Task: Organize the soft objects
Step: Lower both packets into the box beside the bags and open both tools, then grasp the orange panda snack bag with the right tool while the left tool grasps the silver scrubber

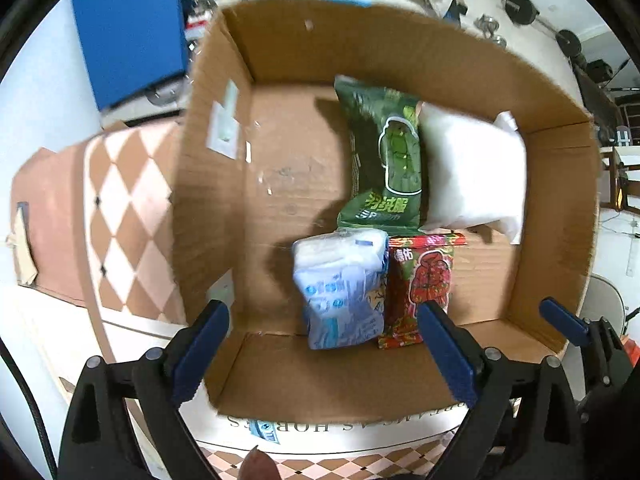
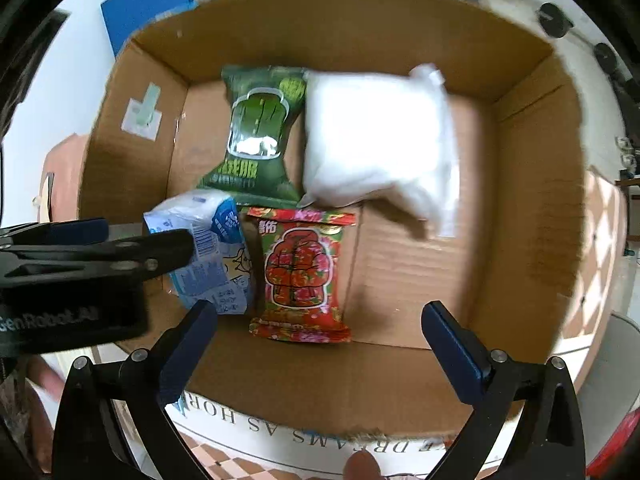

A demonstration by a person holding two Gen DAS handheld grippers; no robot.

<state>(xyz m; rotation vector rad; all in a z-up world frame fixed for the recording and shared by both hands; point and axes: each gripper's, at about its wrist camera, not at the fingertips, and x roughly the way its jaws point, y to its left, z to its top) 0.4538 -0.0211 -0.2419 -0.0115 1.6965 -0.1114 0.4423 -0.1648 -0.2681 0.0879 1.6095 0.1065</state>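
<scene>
Four soft packs lie in the box (image 2: 532, 200): green pack (image 2: 256, 136) and white pack (image 2: 376, 140) at the back, blue pack (image 2: 212, 256) touching the red pack (image 2: 300, 272) in front. Both the left gripper (image 1: 324, 344) and right gripper (image 2: 316, 344) hover spread wide, holding nothing. The packs look light, squashy and slick; pinching across a middle seems safest.

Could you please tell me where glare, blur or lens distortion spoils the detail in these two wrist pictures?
Left wrist view: the white pack is blown out and smeared, and the fisheye bows the cardboard box walls. Right wrist view: glare hides the window of the green pack, the white pack is overexposed, and the edges are blurred.
</scene>
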